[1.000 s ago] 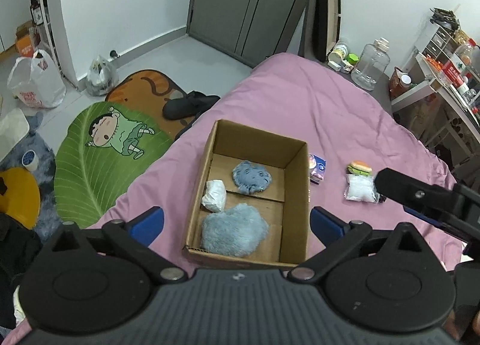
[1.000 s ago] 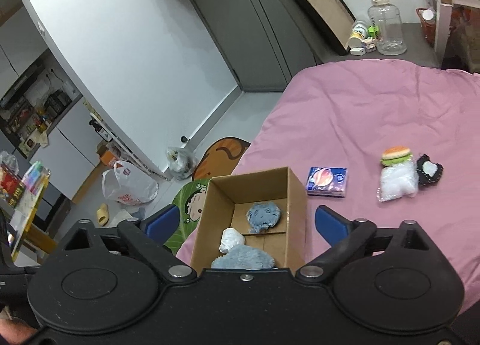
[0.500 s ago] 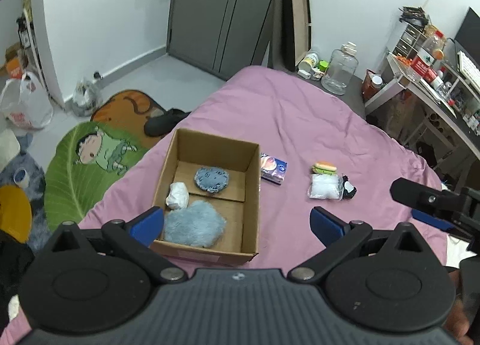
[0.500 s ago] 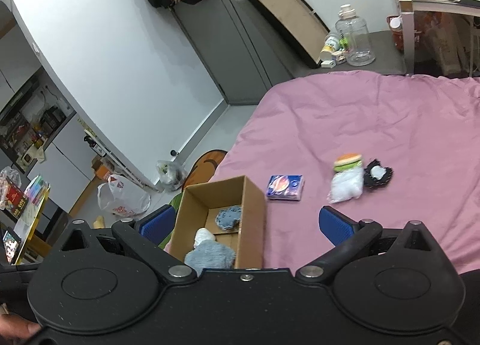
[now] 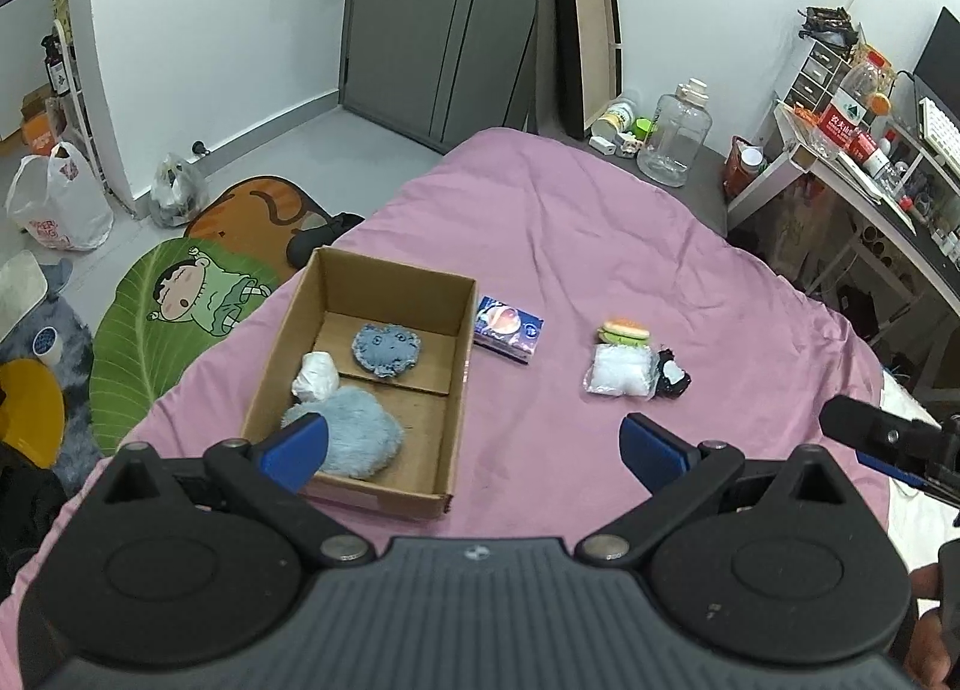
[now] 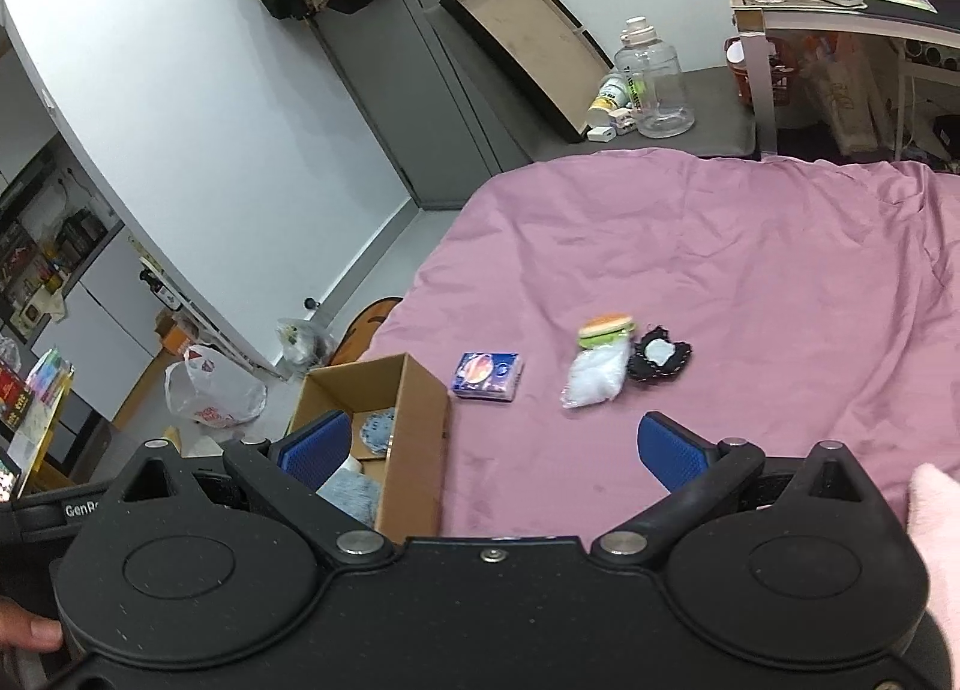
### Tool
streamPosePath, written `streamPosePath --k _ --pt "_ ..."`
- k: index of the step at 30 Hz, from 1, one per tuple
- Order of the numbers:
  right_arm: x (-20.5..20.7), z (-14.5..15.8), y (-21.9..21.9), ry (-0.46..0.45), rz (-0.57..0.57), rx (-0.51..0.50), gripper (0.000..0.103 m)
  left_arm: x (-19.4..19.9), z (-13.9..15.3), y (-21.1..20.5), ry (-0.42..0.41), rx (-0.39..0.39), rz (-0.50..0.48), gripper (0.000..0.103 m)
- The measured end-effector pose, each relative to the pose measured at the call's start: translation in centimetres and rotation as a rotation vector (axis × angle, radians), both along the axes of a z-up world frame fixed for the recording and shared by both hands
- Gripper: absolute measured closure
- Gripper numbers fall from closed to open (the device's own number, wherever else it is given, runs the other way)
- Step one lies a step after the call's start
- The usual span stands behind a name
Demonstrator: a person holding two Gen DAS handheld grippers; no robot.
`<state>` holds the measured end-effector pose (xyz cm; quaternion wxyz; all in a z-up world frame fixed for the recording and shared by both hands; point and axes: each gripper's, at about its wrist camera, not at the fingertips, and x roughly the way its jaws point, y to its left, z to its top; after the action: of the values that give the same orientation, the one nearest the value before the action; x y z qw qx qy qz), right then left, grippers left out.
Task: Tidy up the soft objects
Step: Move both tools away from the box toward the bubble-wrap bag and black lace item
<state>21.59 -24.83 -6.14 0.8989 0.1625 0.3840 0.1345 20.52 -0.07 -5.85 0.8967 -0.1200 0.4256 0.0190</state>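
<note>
Fingers spread wide on your left gripper [image 5: 471, 447] and right gripper [image 6: 492, 450], you are holding nothing; the cardboard box [image 5: 384, 294] is lying lengthwise away from you on the bed [image 5: 600, 234], soft items beside it.

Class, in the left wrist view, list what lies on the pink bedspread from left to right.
Cardboard box → blue tissue pack → white packet with the burger toy behind it → black pouch.

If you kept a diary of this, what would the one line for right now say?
left gripper: open, empty | right gripper: open, empty | box: three soft items | bed: four items still out
</note>
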Motion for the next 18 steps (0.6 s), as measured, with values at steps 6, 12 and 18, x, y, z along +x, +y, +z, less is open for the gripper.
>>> streamPosePath --k 6,12,18 --pt "0.5 -0.4 -2.3 0.024 0.0 0.033 0.0 0.5 0.0 -1.1 -0.006 -0.013 0.014 0.001" --pt "1.1 -1.2 -4.2 0.048 -0.021 0.04 0.0 1.4 -0.5 -2.4 -0.01 -0.03 0.014 0.001" --pt "2.1 -2.5 -6.1 0.068 -0.07 0.043 0.0 2.7 -1.5 -4.0 -0.003 -0.043 0.015 0.001"
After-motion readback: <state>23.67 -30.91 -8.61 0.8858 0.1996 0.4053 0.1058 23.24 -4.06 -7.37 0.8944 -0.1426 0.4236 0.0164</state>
